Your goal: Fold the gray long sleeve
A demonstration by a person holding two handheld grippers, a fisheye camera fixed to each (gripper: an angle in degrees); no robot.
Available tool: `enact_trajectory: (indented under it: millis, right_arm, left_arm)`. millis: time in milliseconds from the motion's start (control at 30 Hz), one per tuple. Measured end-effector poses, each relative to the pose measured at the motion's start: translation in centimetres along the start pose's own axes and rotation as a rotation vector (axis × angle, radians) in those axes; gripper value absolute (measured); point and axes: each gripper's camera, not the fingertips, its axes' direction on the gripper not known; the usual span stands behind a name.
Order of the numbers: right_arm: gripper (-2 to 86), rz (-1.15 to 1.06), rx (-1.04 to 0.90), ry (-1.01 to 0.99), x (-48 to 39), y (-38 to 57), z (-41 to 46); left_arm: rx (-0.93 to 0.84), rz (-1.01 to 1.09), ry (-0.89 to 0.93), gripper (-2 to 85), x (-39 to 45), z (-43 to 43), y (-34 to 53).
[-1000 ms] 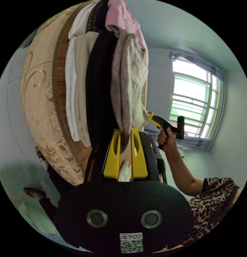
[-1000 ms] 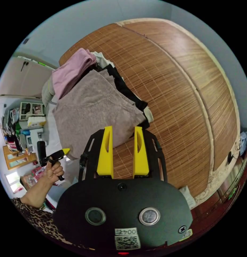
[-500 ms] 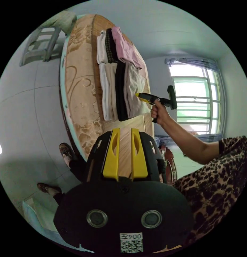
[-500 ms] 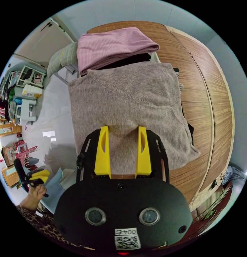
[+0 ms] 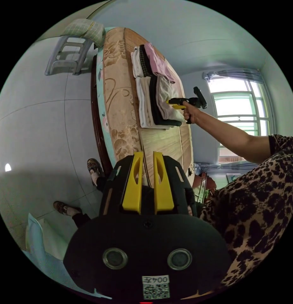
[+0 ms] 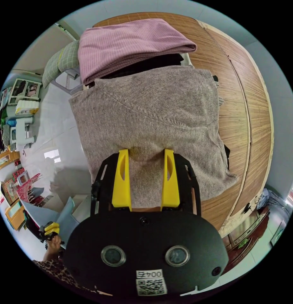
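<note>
Gray long sleeve (image 6: 153, 117) lies folded on top of a stack of clothes, centre of the right gripper view; in the left gripper view it shows small in the upper middle (image 5: 167, 101), top layer of the pile. Bed (image 5: 121, 104) with a woven bamboo mat (image 6: 248, 104) carries the stack; the mat takes the right side of the right gripper view, the bed's patterned side runs down the left gripper view's centre. Pink folded garment (image 6: 127, 42) sits at the top of the right gripper view, touching the gray piece's far edge. Black garment (image 5: 153, 101) and white garments (image 5: 143, 101) lie under the gray one. Plastic chair (image 5: 68, 57), upper left of the left gripper view, stands beside the bed. Person's arm (image 5: 229, 136) reaches from the right of that frame toward the pile. Right claw (image 6: 146, 152): jaws spread apart, tips resting over the gray knit, not pinching it; also seen at the pile (image 5: 172, 102). Left claw (image 5: 144, 155): jaws apart, released, holding nothing, away from the stack; seen lower left of the right gripper view (image 6: 51, 227).
</note>
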Motion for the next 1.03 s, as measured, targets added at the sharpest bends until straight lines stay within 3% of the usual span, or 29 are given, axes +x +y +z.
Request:
enact_trajectory:
  millis: [200,300,433,633,867,1033]
  right_arm:
    - [15.7,0.098,0.053,-0.170,0.9,-0.4,-8.7]
    - [13.4,0.010,0.184,-0.429,-2.0,2.3,-14.9]
    - [11.3,-0.252,0.214,-0.582,-13.4,7.3,-21.4]
    - [6.3,-0.716,-0.014,-0.795,-36.4,14.9,-25.7]
    - [-0.3,-1.414,-0.280,-0.592,-60.8,27.7,-32.3]
    - [-0.7,-1.829,-0.335,-0.315,-70.7,36.0,-36.4]
  left_arm:
    - [0.056,0.034,-0.013,5.2,2.5,-8.2,3.3]
    - [0.117,0.035,-0.036,4.3,3.6,-14.4,6.1]
    - [0.244,0.008,-0.127,2.7,4.8,-25.2,12.7]
    - [0.482,-0.133,-0.327,0.8,5.8,-40.5,28.3]
    - [0.681,-0.506,-0.652,0.2,8.3,-50.7,49.8]
    - [0.810,-0.877,-0.693,0.2,10.1,-53.0,60.5]
